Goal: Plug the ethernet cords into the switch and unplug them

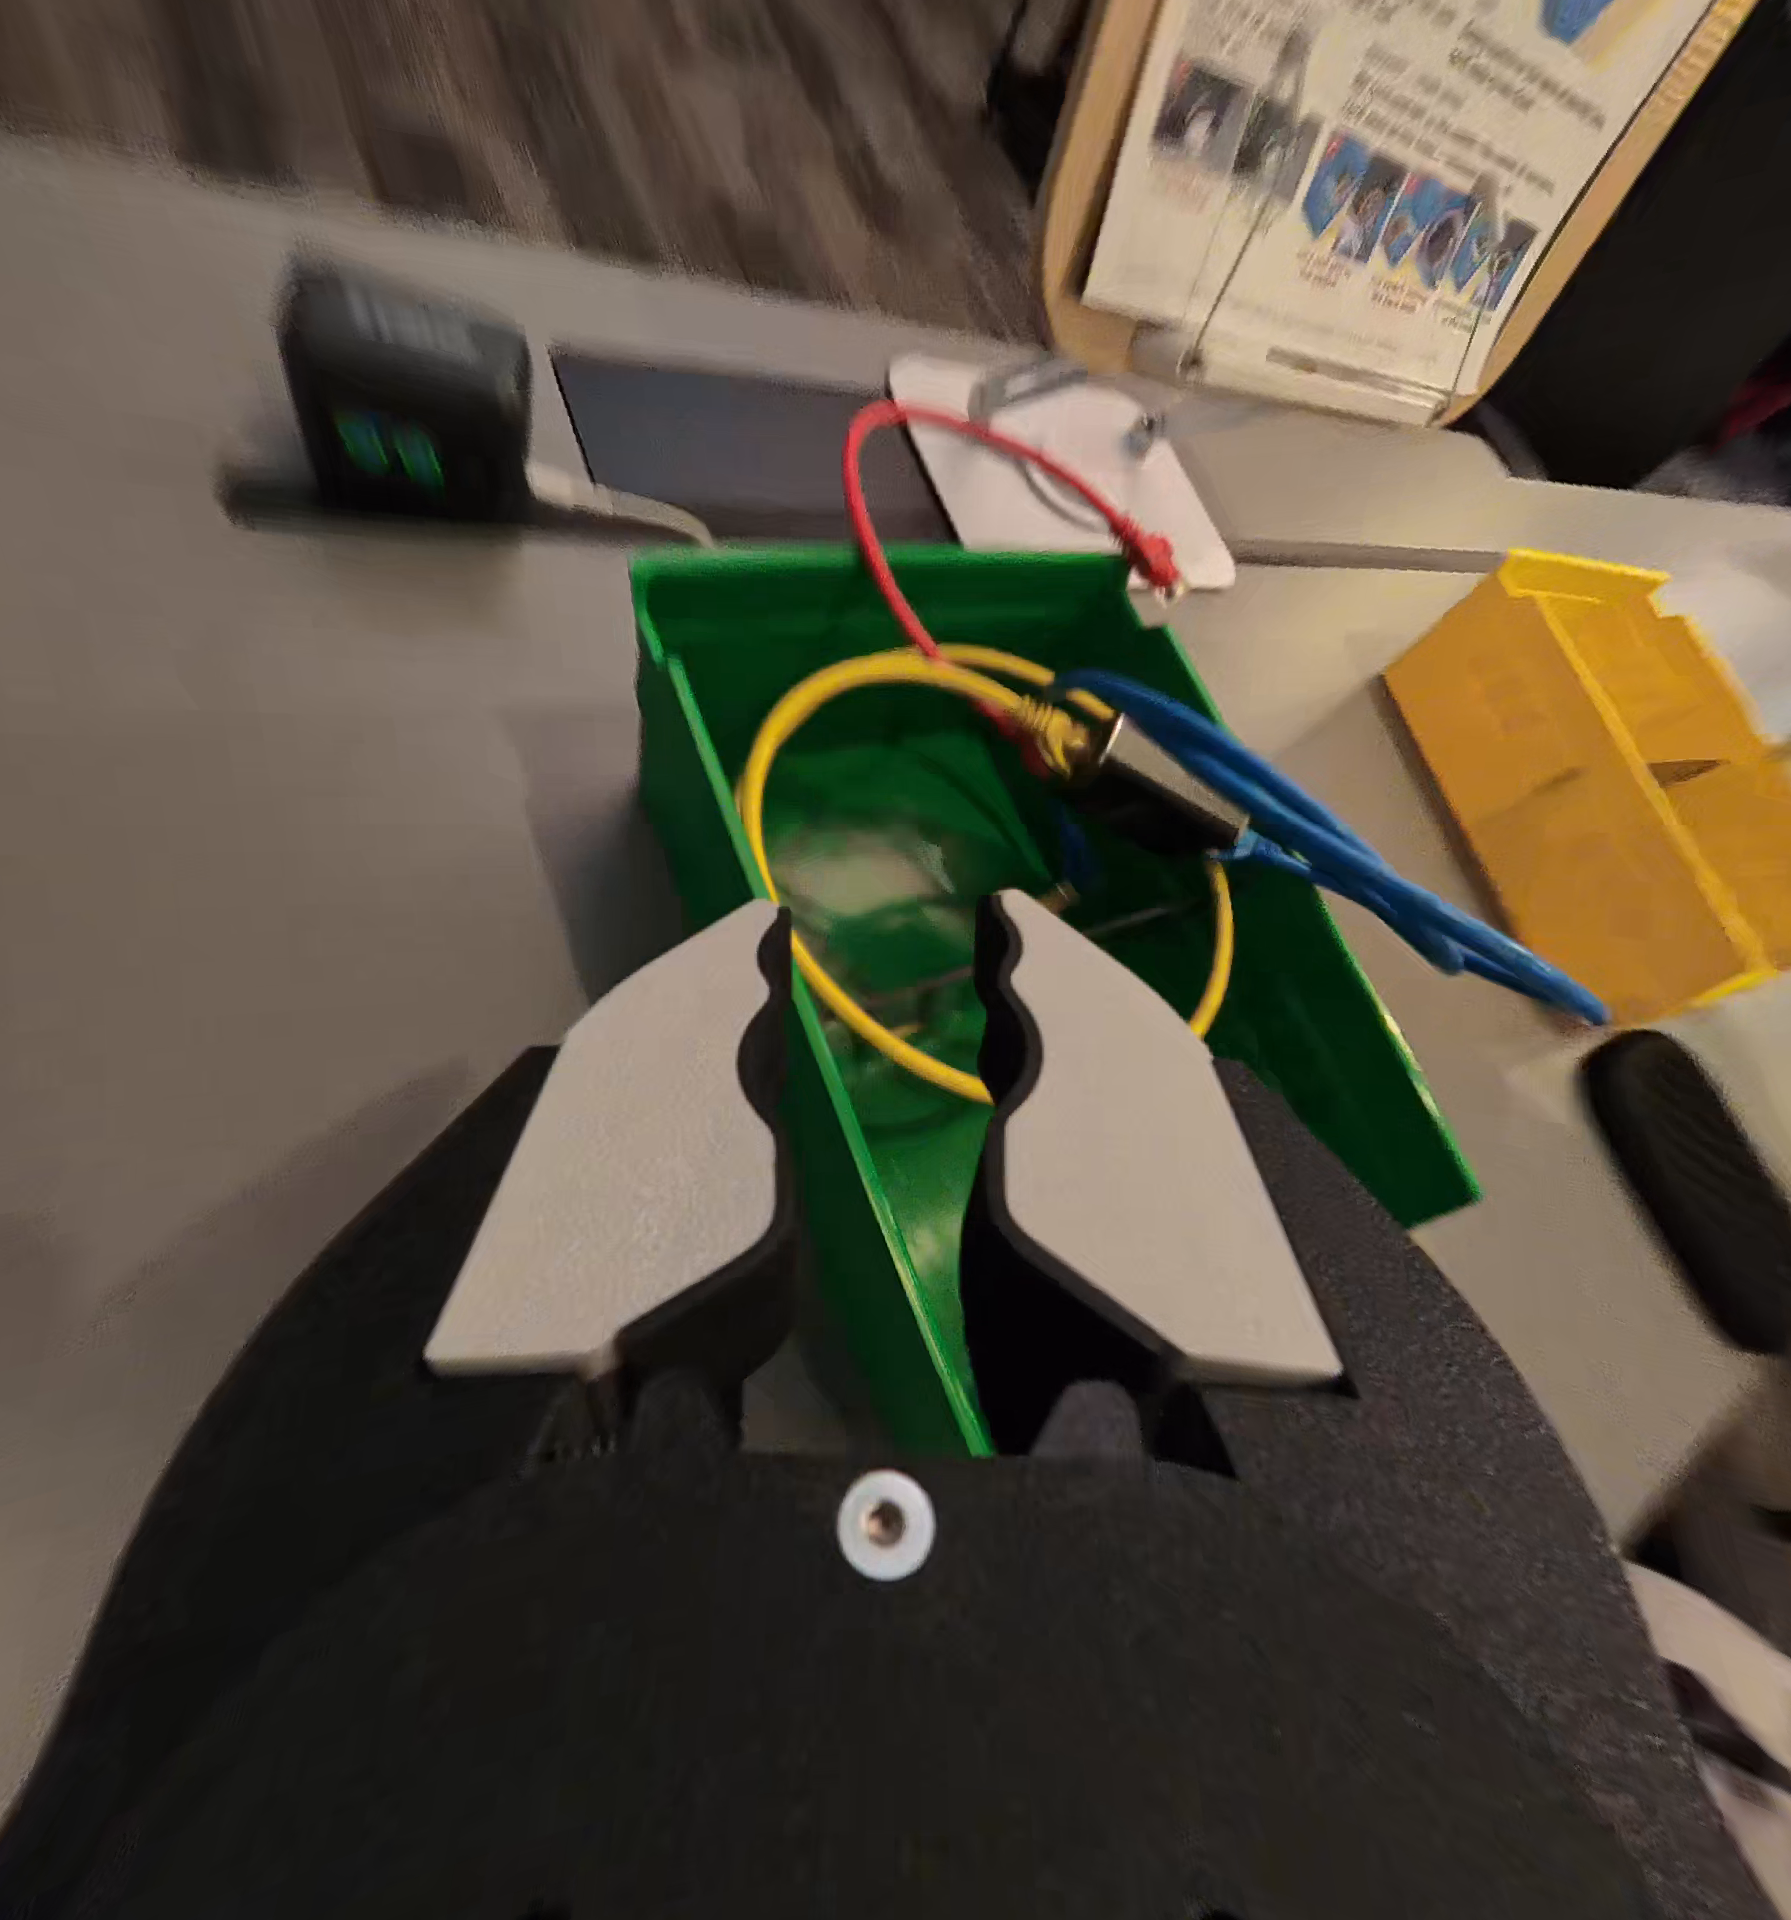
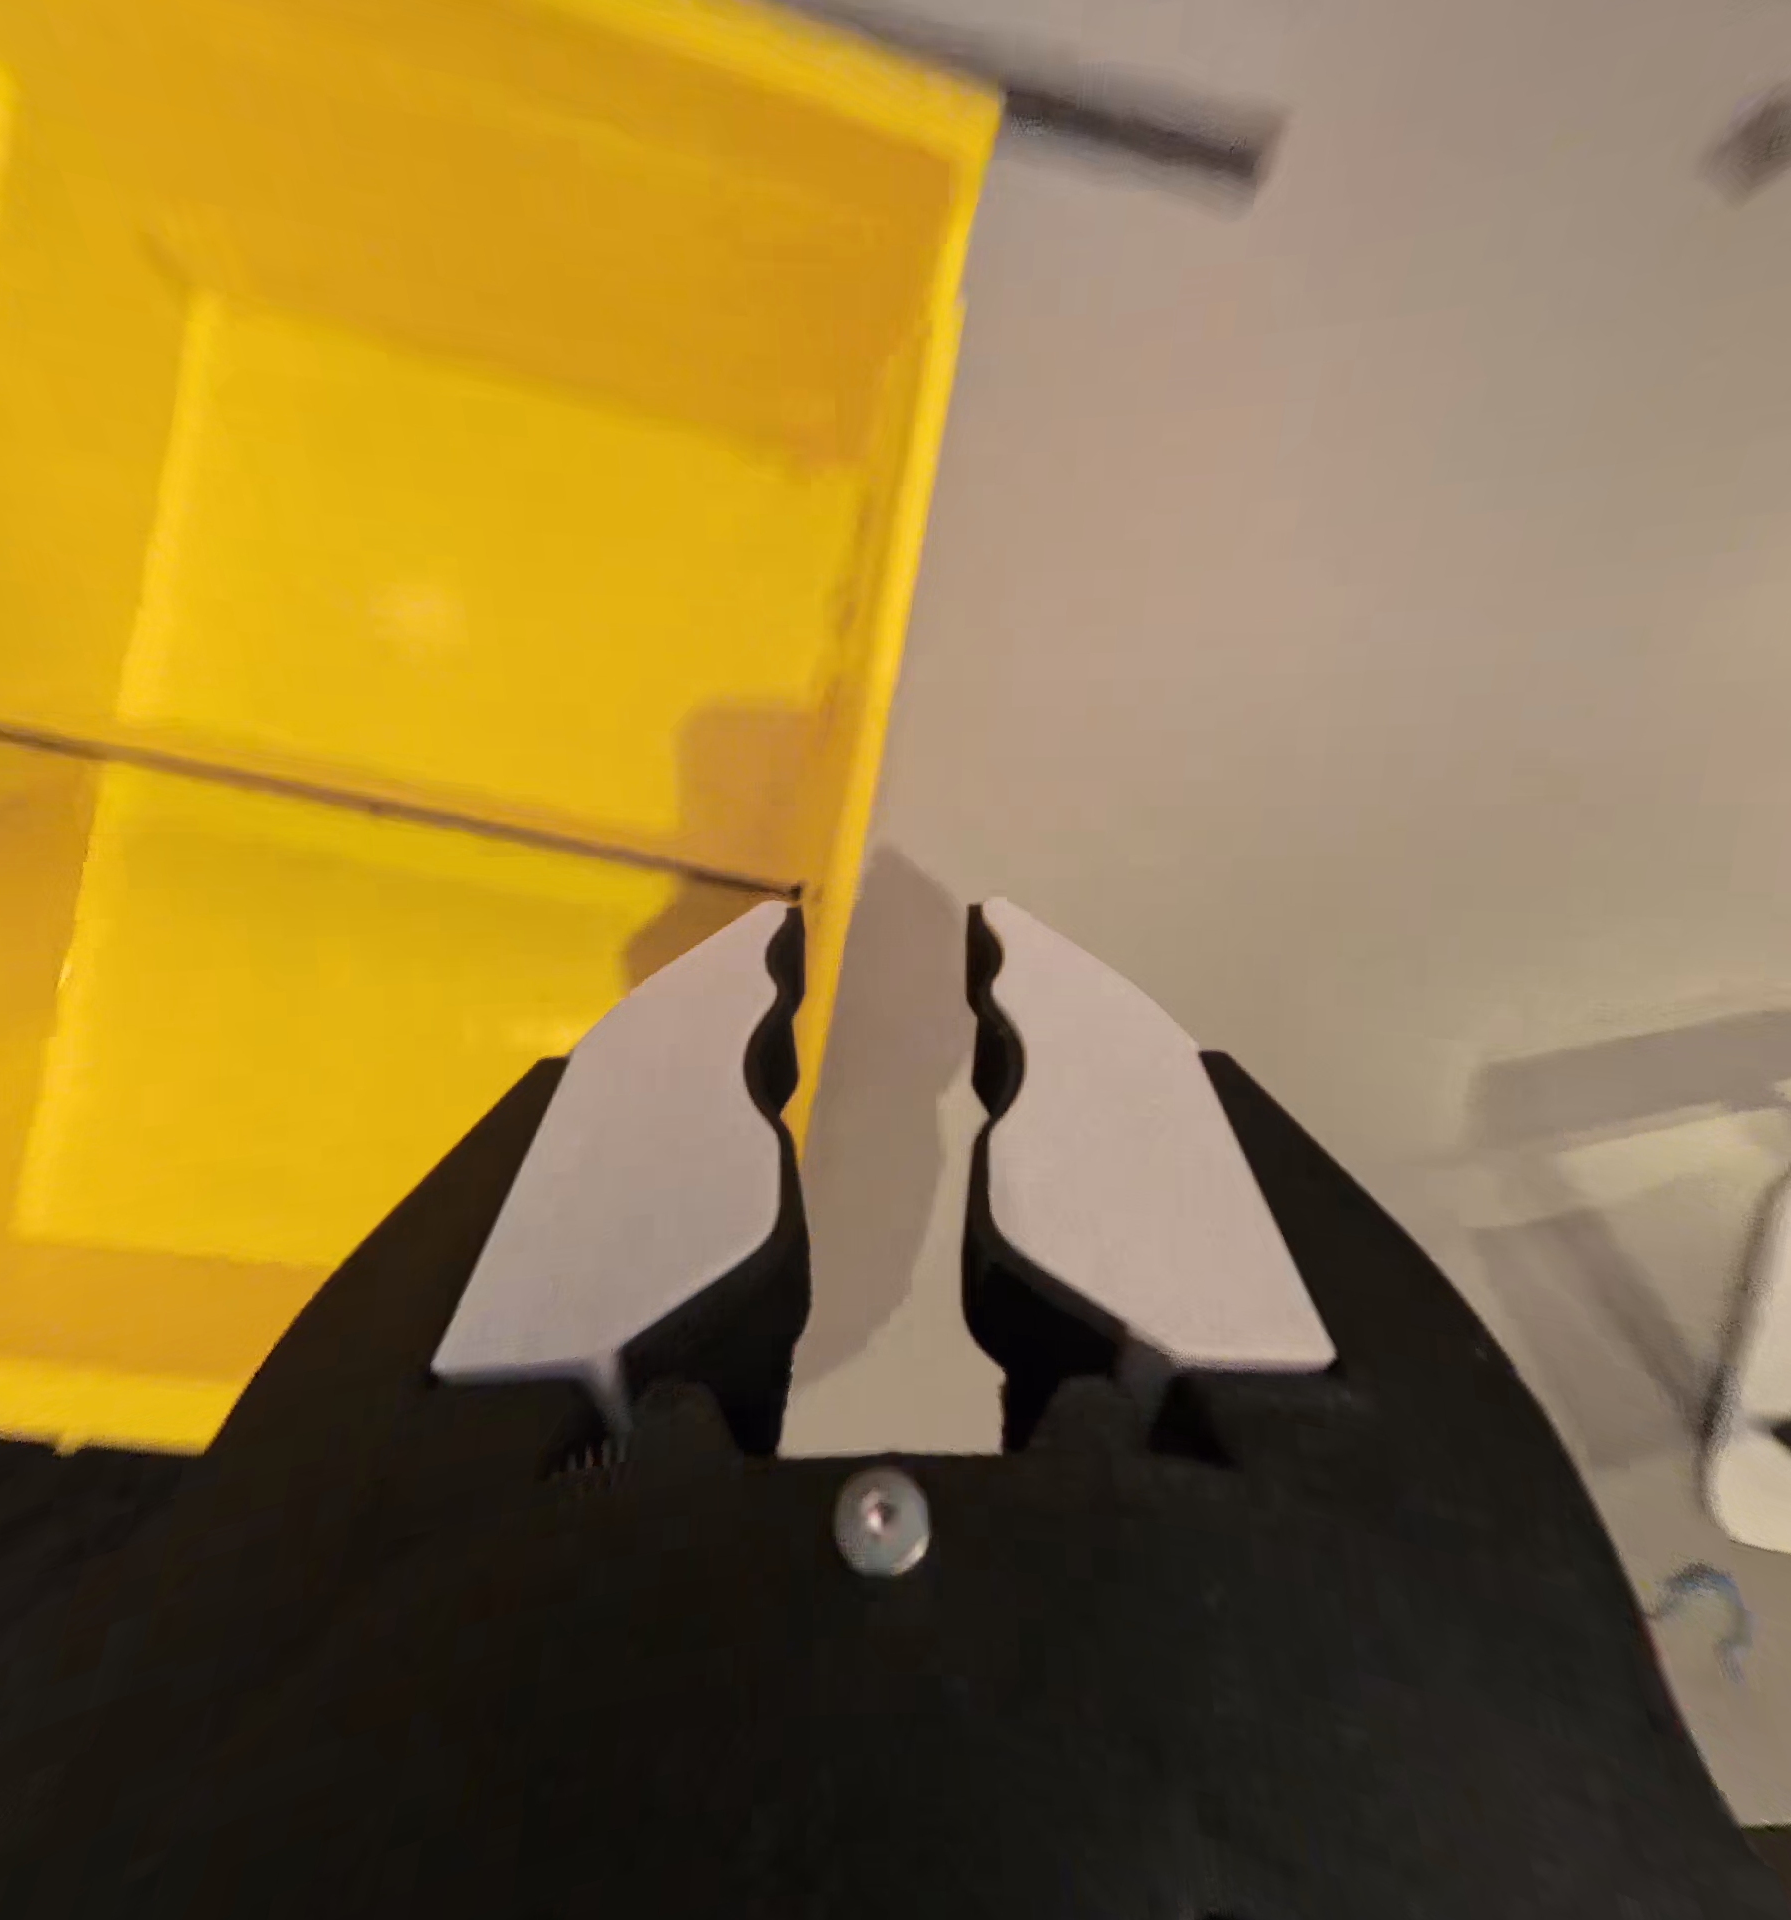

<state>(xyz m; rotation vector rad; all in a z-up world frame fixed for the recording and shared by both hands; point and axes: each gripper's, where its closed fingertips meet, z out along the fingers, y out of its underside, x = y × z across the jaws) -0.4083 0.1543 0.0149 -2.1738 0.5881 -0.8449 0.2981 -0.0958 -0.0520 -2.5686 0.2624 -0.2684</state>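
Observation:
In the left wrist view a green bin holds a small black and silver switch. A yellow cord loops inside the bin, and its plug lies at the switch's far end. A red cord arches over the back rim. Blue cords hang over the right wall. My left gripper is open, and the bin's left wall runs between its fingers with neither pad pressing on it. My right gripper is open, and the right wall of a yellow bin runs along its left pad.
A black device with a green display sits at the back left. A stand with a printed sheet and a grey plate are behind the green bin. The yellow bin stands to its right. A white object lies right of my right gripper. My right fingertips sit around 75 cm from my left ones.

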